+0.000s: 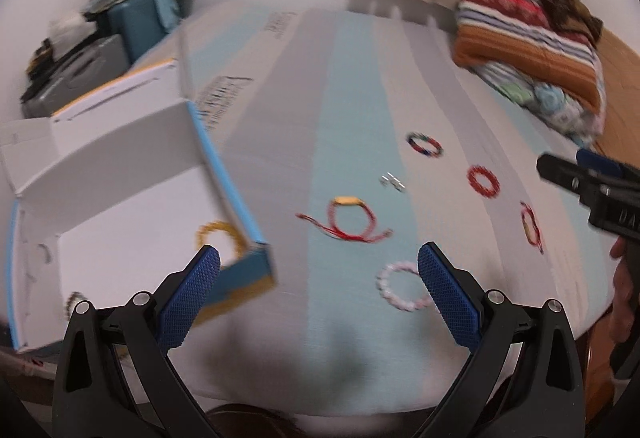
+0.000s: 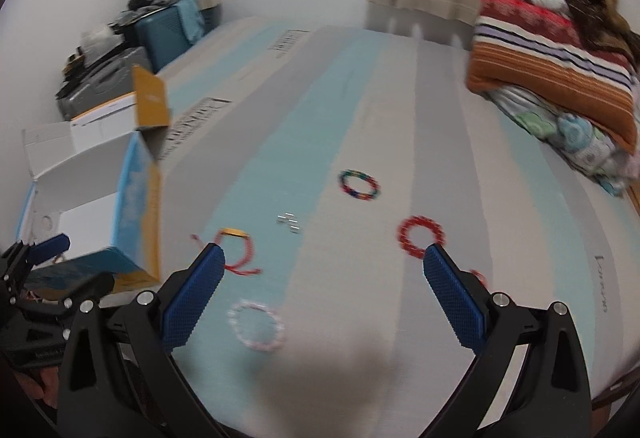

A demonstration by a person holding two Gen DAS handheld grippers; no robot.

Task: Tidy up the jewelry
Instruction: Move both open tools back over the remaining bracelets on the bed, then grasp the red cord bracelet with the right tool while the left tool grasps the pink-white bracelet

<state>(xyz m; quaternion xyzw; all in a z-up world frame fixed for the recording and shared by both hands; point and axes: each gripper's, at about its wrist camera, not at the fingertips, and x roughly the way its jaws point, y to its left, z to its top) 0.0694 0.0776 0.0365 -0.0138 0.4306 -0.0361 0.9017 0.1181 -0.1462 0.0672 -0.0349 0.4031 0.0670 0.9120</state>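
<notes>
An open white and blue box (image 1: 120, 197) stands at the left on a striped mattress; it also shows in the right wrist view (image 2: 92, 197). A yellow bead bracelet (image 1: 219, 236) lies inside it. On the mattress lie a red cord bracelet with a gold piece (image 1: 348, 222) (image 2: 236, 254), a pink and white bracelet (image 1: 400, 286) (image 2: 258, 326), a red bracelet (image 1: 484, 179) (image 2: 420, 236), a multicolour bracelet (image 1: 425, 144) (image 2: 359, 185), another red bracelet (image 1: 531, 226) and small silver pieces (image 1: 393, 181) (image 2: 289, 222). My left gripper (image 1: 320, 262) is open and empty over the box edge. My right gripper (image 2: 324, 262) is open and empty above the mattress.
Folded blankets (image 1: 532, 49) (image 2: 560, 69) are stacked at the far right. Suitcases and clutter (image 1: 100, 49) stand by the wall at the far left. The right gripper shows at the right edge of the left wrist view (image 1: 592, 189).
</notes>
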